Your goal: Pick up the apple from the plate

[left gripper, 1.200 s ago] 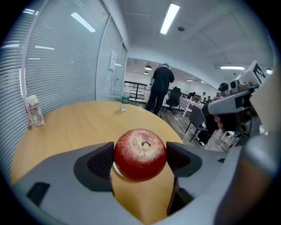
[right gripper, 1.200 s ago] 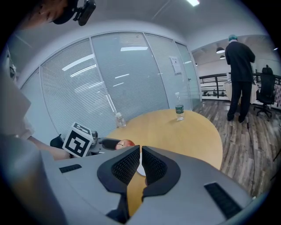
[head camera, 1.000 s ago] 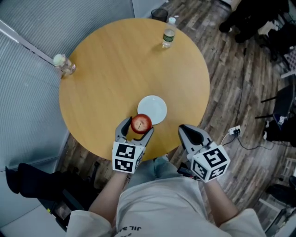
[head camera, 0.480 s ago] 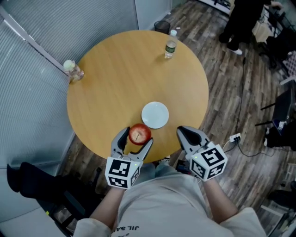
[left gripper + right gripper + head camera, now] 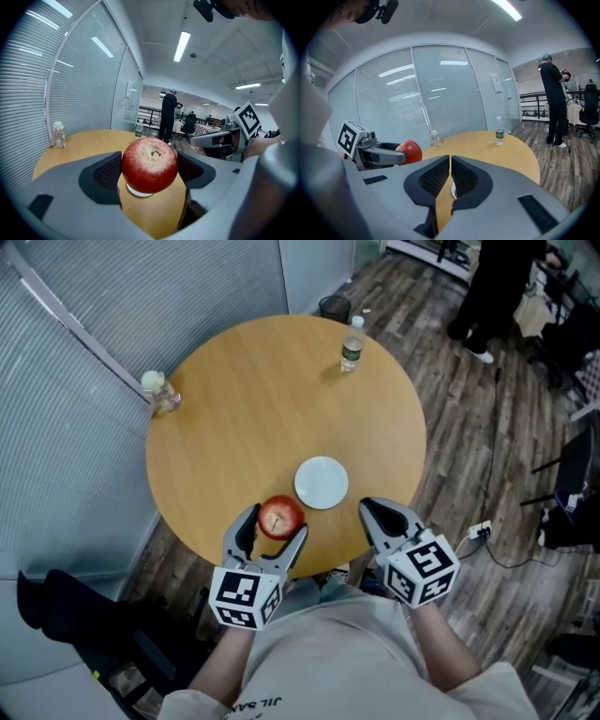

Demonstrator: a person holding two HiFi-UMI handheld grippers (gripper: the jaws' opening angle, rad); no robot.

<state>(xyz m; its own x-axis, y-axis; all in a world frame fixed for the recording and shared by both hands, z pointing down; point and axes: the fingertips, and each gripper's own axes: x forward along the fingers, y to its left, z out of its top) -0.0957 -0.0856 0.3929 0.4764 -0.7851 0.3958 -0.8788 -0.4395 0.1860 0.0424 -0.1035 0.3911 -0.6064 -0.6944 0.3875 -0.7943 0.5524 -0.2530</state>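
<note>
A red apple (image 5: 280,517) sits between the jaws of my left gripper (image 5: 272,529), which is shut on it and holds it above the near edge of the round table. In the left gripper view the apple (image 5: 150,164) fills the gap between both pads, stem up. The white plate (image 5: 322,482) lies bare on the table just beyond and right of the apple; a sliver of the plate (image 5: 138,191) shows under the fruit. My right gripper (image 5: 377,517) hovers at the table's near right edge, jaws shut with nothing in them (image 5: 450,176).
A water bottle (image 5: 352,344) stands at the far edge of the wooden table (image 5: 244,399). A small clear jar (image 5: 159,390) sits at the left edge by the glass wall. A person in dark clothes (image 5: 553,101) stands on the wood floor beyond.
My left gripper has drawn back toward me with the apple, away from the plate. The head view has shifted, so the table sits lower in the frame. The right gripper has hardly moved.
</note>
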